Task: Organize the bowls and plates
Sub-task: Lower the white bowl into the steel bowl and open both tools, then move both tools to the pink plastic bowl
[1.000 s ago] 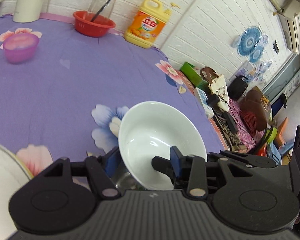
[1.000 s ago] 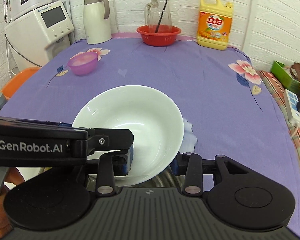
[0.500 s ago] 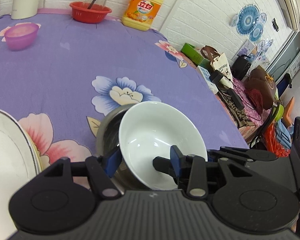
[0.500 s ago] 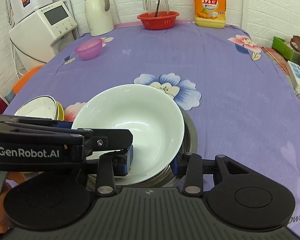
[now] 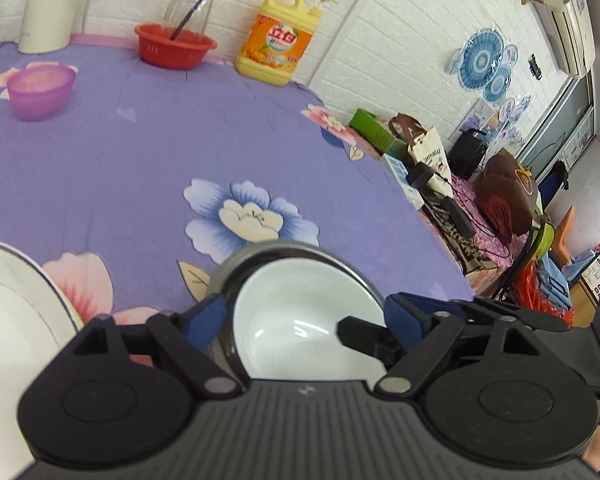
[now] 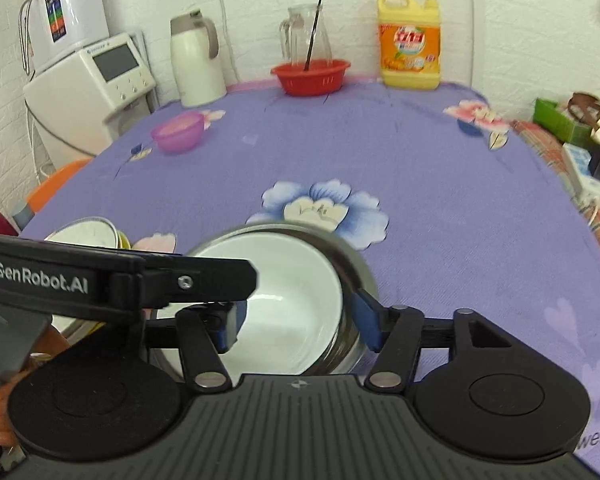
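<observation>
The white bowl (image 6: pixel 284 300) sits nested inside the steel bowl (image 6: pixel 356 276) on the purple-clothed surface (image 6: pixel 440 200), while the left hand-held gripper (image 5: pixel 304 320) and right hand-held gripper (image 6: pixel 300 326) straddle its rims, jaws opening wide, pads clear.

A: white bowl (image 6: pixel 288 292): glossy glazed ceramic, sitting in a shiny steel bowl (image 6: pixel 356 272).
B: Tablecloth (image 6: pixel 420 184): matt woven fabric, floral print. Red basket (image 6: pixel 311 76) and pink bowl (image 6: pixel 178 132): smooth plastic.
</observation>
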Motion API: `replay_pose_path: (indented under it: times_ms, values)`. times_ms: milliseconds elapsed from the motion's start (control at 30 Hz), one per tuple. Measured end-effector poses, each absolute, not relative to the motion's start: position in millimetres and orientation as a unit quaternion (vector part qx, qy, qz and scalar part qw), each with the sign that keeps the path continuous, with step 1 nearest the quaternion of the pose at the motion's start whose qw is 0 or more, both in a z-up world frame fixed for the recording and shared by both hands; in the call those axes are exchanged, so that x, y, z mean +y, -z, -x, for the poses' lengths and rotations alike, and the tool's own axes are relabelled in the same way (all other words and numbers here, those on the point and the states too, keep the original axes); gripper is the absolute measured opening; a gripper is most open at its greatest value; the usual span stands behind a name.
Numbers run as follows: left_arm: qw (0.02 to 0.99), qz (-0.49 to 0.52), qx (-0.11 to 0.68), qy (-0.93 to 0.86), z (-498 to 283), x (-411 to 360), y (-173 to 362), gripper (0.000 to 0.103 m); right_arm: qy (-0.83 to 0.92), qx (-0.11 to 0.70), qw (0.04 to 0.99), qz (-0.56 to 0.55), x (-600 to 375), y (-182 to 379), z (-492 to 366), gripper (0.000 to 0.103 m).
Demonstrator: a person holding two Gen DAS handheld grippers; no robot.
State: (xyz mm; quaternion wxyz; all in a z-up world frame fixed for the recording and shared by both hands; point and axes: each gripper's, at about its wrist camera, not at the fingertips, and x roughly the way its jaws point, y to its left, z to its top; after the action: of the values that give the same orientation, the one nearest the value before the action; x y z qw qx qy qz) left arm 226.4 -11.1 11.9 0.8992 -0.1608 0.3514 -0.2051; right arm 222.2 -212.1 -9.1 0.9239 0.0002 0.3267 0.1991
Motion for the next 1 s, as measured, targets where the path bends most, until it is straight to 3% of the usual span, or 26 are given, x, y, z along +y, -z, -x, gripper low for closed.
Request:
replay_pose_path:
  times_ms: [300,833,1000]
  values:
    - [0.931,0.139,0.297,0.161,-230.6,27.5,-42.6,0.093,-0.191,0.307,0.932,-0.011,-213.9,-3.9,-232.2,0.103]
    - [0.949,0.113,0.289,0.049,-276.8,162.7,-47.3,0.093,-0.3,0.394,0.863,-0.105,-121.6,-22.8,-332.3,0.103]
    - [0.947,0.118,0.298,0.025,-303.6,195.7,-39.2,0.094,-0.321,0.376,0.867,-0.058,-76.9,-26.6,-360.0,0.103]
